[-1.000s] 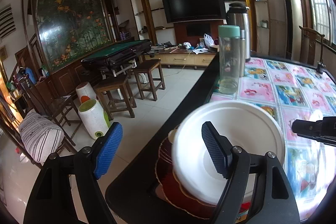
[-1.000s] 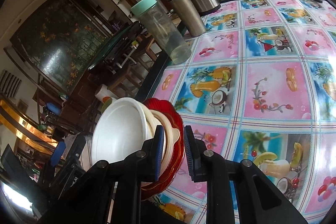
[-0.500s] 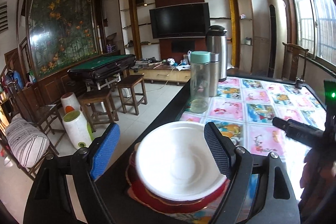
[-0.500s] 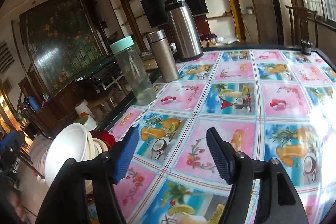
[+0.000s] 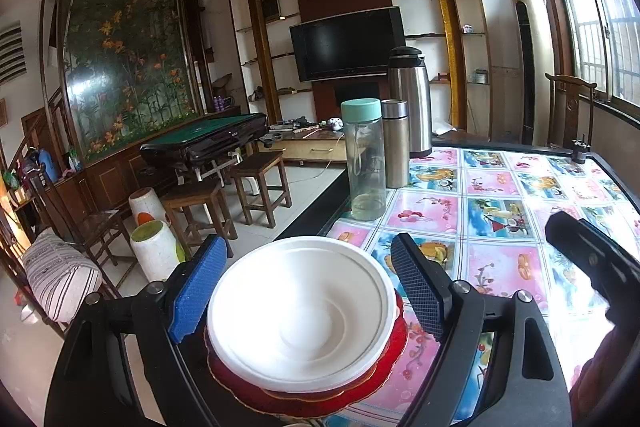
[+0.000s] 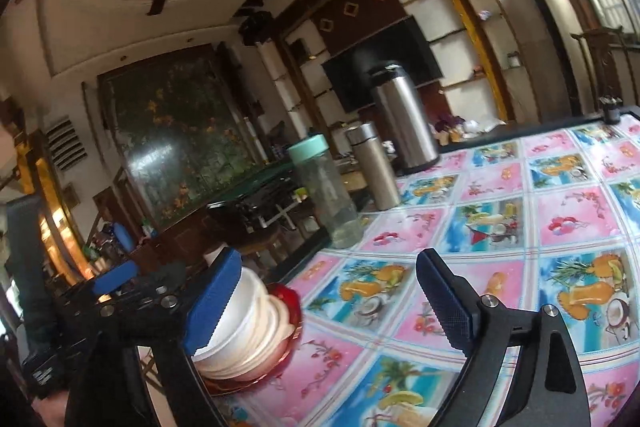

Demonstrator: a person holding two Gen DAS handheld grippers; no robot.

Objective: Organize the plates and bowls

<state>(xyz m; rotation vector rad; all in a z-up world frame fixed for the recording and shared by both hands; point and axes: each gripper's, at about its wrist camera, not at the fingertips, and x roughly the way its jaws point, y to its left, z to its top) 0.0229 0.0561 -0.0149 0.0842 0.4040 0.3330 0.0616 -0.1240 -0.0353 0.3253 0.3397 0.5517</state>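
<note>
Two hand-held grippers are in view, and we see both with their jaws spread wide and nothing between the pads. The left hand-held gripper (image 5: 308,289) hangs over a stack of dishes at the near left corner of the table (image 5: 496,223); its blue pads stand either side of the white bowl (image 5: 300,315) without touching it, as far as we can tell. That bowl sits on top of the stack, upright, its hollow facing the camera. Under it we make out a pale plate rim and, at the bottom, a red plate (image 5: 384,359) with a gold edge that sticks out all round.

From the right wrist view, the right hand-held gripper (image 6: 324,301) points across the table, which is covered in a pink and blue oilcloth with fruit pictures. The stack lies beside its left finger: several white bowls (image 6: 240,331) nested together on the red plate (image 6: 290,301). The left pad overlaps the stack in the picture, but we cannot tell whether it touches.

Farther back along the left edge of the table stand a clear bottle (image 5: 365,159) with a mint-green cap, a slim steel flask (image 5: 395,143) just beside it, and a tall steel thermos jug (image 5: 410,99) behind. All three are upright and well apart from the stack.
</note>
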